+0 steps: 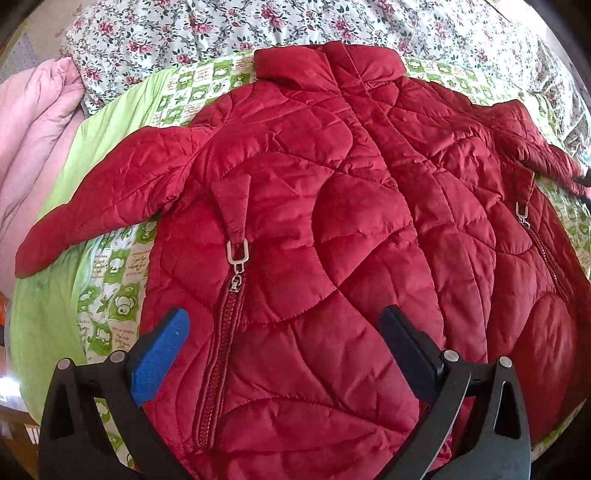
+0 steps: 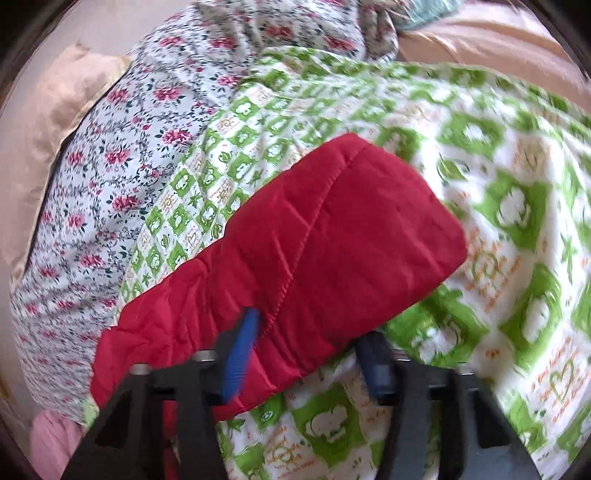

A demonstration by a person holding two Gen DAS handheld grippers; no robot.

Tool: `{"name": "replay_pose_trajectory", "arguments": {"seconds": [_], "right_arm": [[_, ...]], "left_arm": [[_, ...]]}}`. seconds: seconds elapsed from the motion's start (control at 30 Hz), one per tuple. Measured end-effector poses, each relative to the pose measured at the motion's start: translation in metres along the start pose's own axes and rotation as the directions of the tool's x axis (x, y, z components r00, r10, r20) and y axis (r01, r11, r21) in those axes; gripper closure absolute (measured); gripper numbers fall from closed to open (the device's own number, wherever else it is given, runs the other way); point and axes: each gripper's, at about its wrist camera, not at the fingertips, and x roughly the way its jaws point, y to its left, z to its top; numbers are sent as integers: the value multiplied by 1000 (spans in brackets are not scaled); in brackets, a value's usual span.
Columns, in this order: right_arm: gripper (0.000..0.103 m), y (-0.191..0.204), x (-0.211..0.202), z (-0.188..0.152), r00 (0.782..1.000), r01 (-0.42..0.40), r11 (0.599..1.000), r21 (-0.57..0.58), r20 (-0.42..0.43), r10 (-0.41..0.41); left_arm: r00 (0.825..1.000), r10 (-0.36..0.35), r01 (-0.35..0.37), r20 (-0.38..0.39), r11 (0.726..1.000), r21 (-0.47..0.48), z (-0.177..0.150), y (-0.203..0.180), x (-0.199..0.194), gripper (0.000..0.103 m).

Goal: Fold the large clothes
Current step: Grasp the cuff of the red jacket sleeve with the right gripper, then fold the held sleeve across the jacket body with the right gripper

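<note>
A red quilted jacket (image 1: 332, 206) lies front up and spread out on a green-and-white patterned sheet (image 1: 110, 280), collar at the far side, both sleeves out to the sides. My left gripper (image 1: 284, 332) hangs over its lower front beside a pocket zip (image 1: 225, 332), jaws wide open with nothing between them. In the right wrist view the jacket's sleeve end (image 2: 332, 236) lies across the sheet (image 2: 498, 221). My right gripper (image 2: 306, 354) has the sleeve between its fingers: the blue pad (image 2: 240, 354) digs into the fabric and the dark pad (image 2: 373, 365) sits against its lower edge.
A floral quilt (image 1: 221, 26) is bunched along the far side of the bed. A pink blanket (image 1: 33, 122) is piled at the left. A beige pillow (image 2: 48, 140) lies beyond the quilt. Plain green sheet (image 1: 40, 314) runs down the left edge.
</note>
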Motion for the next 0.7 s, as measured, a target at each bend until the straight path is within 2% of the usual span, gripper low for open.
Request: {"name": "replay_pose_trajectory", "arguments": {"seconds": [0.03, 0.13, 0.27, 0.4, 0.57, 0.7], "right_arm": [[83, 3, 0, 1, 1000, 0, 1000, -15, 5, 0], [92, 22, -11, 2, 999, -6, 995, -95, 52, 11], [94, 57, -30, -3, 994, -18, 976, -219, 101, 41], [95, 103, -49, -17, 986, -76, 932, -353, 114, 123], [95, 160, -61, -43, 970, -181, 867, -464, 59, 234], [96, 211, -60, -76, 949, -285, 794, -537, -40, 313]], "left_arm": [[1000, -1, 1, 2, 1000, 1, 1, -1, 0, 0], [1000, -9, 9, 12, 1000, -2, 2, -2, -1, 0], [1000, -21, 21, 16, 1000, -7, 1, -1, -1, 0], [999, -29, 30, 23, 999, -18, 1, 2, -3, 0], [998, -48, 49, 35, 998, -32, 1, 8, -6, 0], [995, -93, 96, 44, 993, -63, 4, 17, -8, 0]]}}
